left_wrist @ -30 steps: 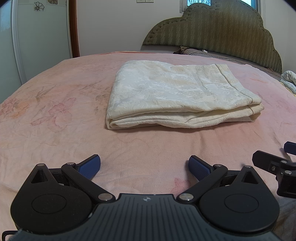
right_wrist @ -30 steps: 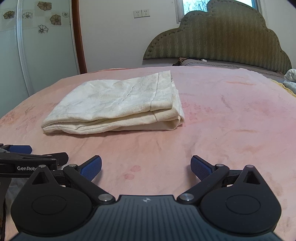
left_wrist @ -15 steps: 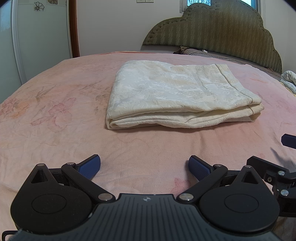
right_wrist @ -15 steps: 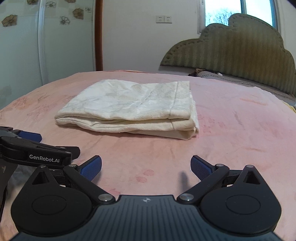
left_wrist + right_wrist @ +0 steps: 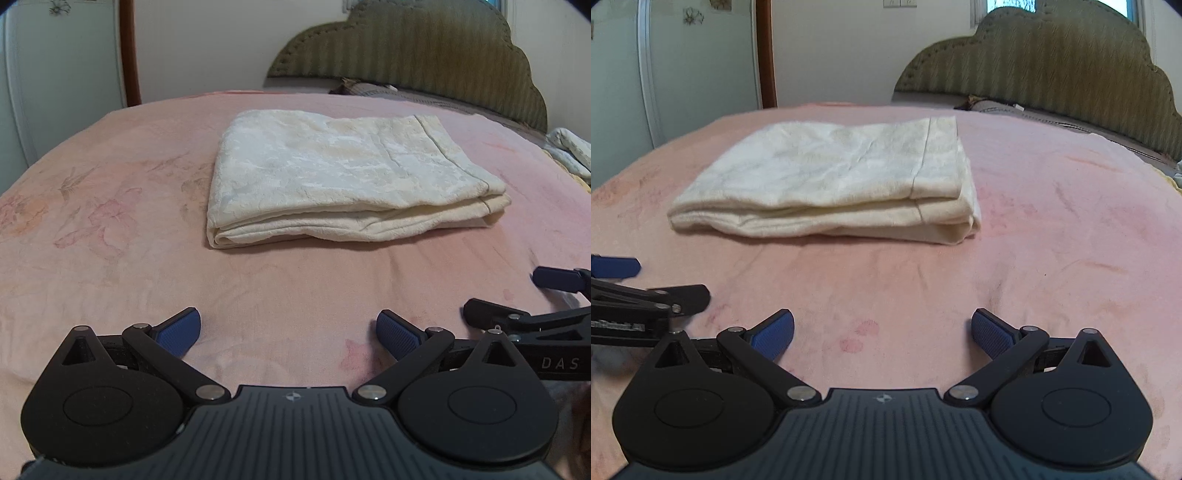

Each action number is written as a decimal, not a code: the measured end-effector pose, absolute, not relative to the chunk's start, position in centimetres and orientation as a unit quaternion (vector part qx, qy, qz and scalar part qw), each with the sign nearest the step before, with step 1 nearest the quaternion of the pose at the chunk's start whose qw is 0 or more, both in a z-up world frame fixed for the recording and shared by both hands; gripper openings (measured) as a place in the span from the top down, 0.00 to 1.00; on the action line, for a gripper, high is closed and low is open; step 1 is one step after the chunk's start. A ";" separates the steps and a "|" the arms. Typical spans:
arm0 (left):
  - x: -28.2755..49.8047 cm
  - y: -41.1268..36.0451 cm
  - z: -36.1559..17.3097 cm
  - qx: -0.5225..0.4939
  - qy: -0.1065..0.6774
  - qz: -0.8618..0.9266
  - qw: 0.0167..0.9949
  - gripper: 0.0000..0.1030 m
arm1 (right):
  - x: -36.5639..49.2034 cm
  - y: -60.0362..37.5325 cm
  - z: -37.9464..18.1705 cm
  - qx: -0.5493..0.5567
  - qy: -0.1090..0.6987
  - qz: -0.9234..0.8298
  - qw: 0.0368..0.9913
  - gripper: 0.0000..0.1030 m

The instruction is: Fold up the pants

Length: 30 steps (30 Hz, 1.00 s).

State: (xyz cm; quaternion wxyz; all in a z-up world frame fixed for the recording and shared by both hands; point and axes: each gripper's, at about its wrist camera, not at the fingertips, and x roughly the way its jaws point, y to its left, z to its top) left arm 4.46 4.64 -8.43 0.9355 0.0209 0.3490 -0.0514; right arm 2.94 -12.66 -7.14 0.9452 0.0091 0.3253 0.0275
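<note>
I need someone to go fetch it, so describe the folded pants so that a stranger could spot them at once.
Start at the bed with the pink floral blanket and the scalloped olive headboard. Out on the blanket, past the headboard end, lie the folded pants: a flat cream bundle with a woven pattern. It is the only pale stacked cloth on the pink; the other light fabric lies off at the bed's edge.

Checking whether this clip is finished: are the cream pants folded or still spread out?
Folded. The pants lie as a compact stacked rectangle on the pink bedspread, layered edges visible along the near side.

bare bedspread [image 5: 295, 280] ahead, folded pants [image 5: 332, 177] beyond
</note>
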 end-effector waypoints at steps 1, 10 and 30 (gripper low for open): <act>4.5 4.7 -8.4 0.023 0.354 -0.058 0.933 0.00 | 2.9 -12.6 -7.2 0.009 0.324 0.026 0.946 0.00; 4.1 4.6 -8.6 0.026 0.348 -0.059 0.935 0.00 | 2.9 -12.8 -7.2 0.019 0.326 0.028 0.945 0.00; 4.5 5.7 -8.4 0.011 0.341 0.009 0.940 0.00 | 2.3 -12.3 -7.3 0.006 0.320 0.024 0.947 0.00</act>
